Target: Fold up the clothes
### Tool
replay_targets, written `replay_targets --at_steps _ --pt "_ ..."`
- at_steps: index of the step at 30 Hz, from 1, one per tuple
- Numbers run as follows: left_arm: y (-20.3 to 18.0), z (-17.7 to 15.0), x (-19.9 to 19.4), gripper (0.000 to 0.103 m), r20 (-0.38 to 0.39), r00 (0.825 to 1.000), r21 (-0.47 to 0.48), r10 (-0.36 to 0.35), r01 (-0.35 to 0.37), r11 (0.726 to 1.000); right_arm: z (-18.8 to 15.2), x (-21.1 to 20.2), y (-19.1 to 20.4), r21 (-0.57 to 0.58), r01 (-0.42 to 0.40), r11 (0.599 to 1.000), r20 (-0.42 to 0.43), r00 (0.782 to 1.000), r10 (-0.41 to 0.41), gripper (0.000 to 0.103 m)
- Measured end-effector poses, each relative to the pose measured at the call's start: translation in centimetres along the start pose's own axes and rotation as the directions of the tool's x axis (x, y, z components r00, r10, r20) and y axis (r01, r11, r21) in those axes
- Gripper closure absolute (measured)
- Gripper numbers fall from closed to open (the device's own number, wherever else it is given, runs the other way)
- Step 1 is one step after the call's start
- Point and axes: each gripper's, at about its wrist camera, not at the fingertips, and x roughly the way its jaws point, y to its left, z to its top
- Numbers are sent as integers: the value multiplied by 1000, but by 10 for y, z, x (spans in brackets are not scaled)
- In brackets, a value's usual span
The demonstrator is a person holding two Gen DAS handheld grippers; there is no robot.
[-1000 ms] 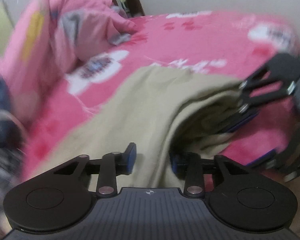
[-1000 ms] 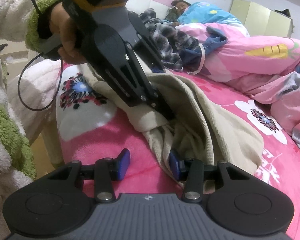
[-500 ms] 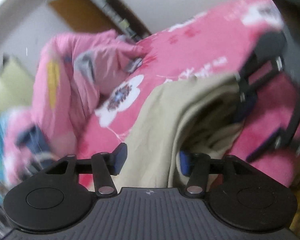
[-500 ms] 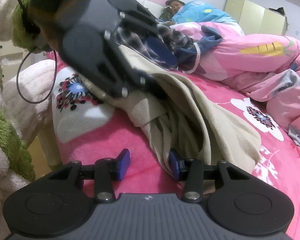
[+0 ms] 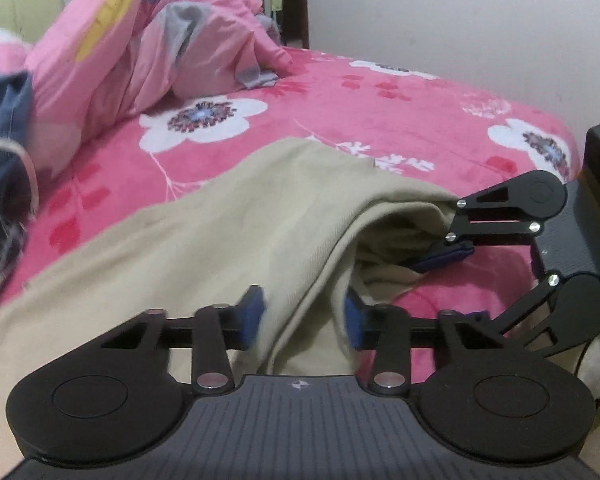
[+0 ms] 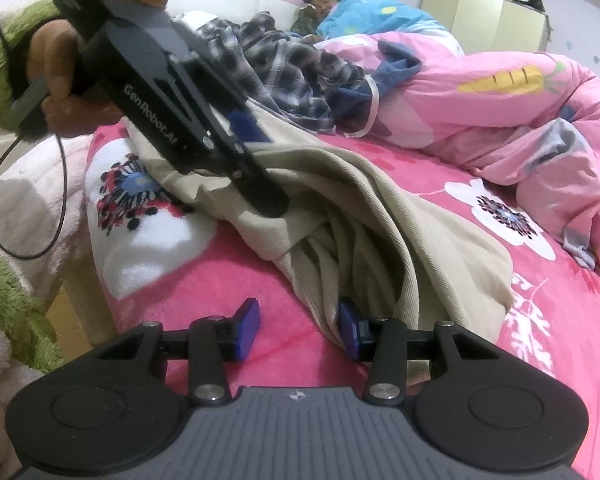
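Left wrist view shows the pink floral bedspread (image 5: 340, 120) steady and level now, where half a second ago it was tilted and blurred. On it lies the beige garment (image 5: 228, 216), its folded edge raised into a ridge near the bed's corner. The pink quilt (image 5: 148, 48) is bunched behind it. The left gripper (image 5: 300, 316) is closing its jaws with that ridge of cloth between them, narrower than half a second ago. The right gripper (image 6: 296, 326) has kept its spread, released, one pad touching the garment's hem.
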Motion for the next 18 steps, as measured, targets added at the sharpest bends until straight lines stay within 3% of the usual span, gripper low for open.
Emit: replay_targets --at_steps 4,6,9,12,14,16,18 --pt "-14 -4 -1 78 24 997 96 73 -75 993 1 1 1 8 6 1000 -6 1000 -6 56" --pt "-23 -5 -1 88 54 989 166 138 -145 975 2 1 1 7 11 1000 -10 1000 -11 56" --pt "-37 -5 -4 92 146 956 278 254 -286 917 3 2 2 4 17 1000 -15 1000 -17 56" --pt "-44 -7 -6 93 226 923 355 311 -376 856 3 2 3 5 20 1000 -17 1000 -20 56" --pt "-52 -13 -6 93 300 889 432 347 -451 781 3 2 3 6 22 1000 -15 1000 -22 56" --pt "-66 -32 3 93 406 832 543 377 -552 633 2 2 4 8 24 1000 -12 1000 -24 56" --pt "-72 -48 10 93 402 841 600 361 -540 590 2 2 2 21 23 1000 -12 1000 -23 56"
